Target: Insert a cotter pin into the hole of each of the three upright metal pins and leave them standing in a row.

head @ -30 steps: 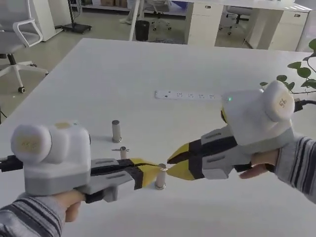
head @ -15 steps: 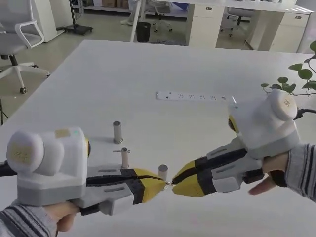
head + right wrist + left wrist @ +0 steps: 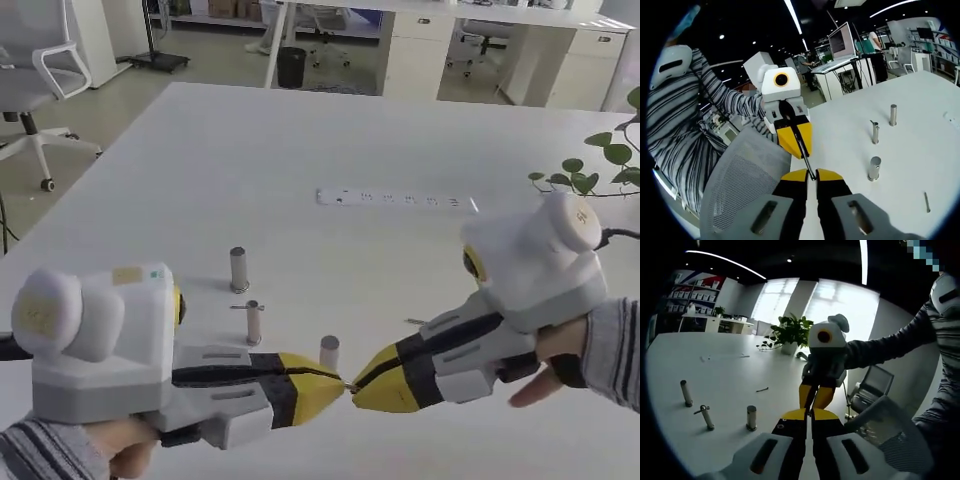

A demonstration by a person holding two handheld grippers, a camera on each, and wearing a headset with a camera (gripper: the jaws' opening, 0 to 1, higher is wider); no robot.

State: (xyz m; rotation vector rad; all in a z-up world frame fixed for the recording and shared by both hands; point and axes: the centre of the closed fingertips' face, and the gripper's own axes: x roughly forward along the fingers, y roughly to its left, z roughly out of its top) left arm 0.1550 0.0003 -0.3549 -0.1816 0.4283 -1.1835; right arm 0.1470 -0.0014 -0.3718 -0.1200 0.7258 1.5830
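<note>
Three upright metal pins stand in a row on the white table [image 3: 300,160]: the far pin [image 3: 238,270], the middle pin [image 3: 254,322] with a cotter pin through its top, and the near pin [image 3: 329,352] with a bare top. My left gripper [image 3: 338,383] and right gripper [image 3: 358,385] meet tip to tip just in front of the near pin. A thin cotter pin [image 3: 805,157] runs from the right gripper [image 3: 813,175] into the left gripper's yellow tips [image 3: 795,142]. Both grippers look shut on it. The right gripper's tips [image 3: 813,400] stand just above the left gripper [image 3: 811,412].
A loose cotter pin [image 3: 415,322] lies on the table right of the near pin, also in the right gripper view [image 3: 926,202]. A white power strip [image 3: 395,197] lies further back. A plant [image 3: 600,165] stands at the right edge, an office chair [image 3: 35,60] beyond the table's left.
Both grippers, tips still together, have drawn back from the top of the near pin toward the person. The three pins have not moved.
</note>
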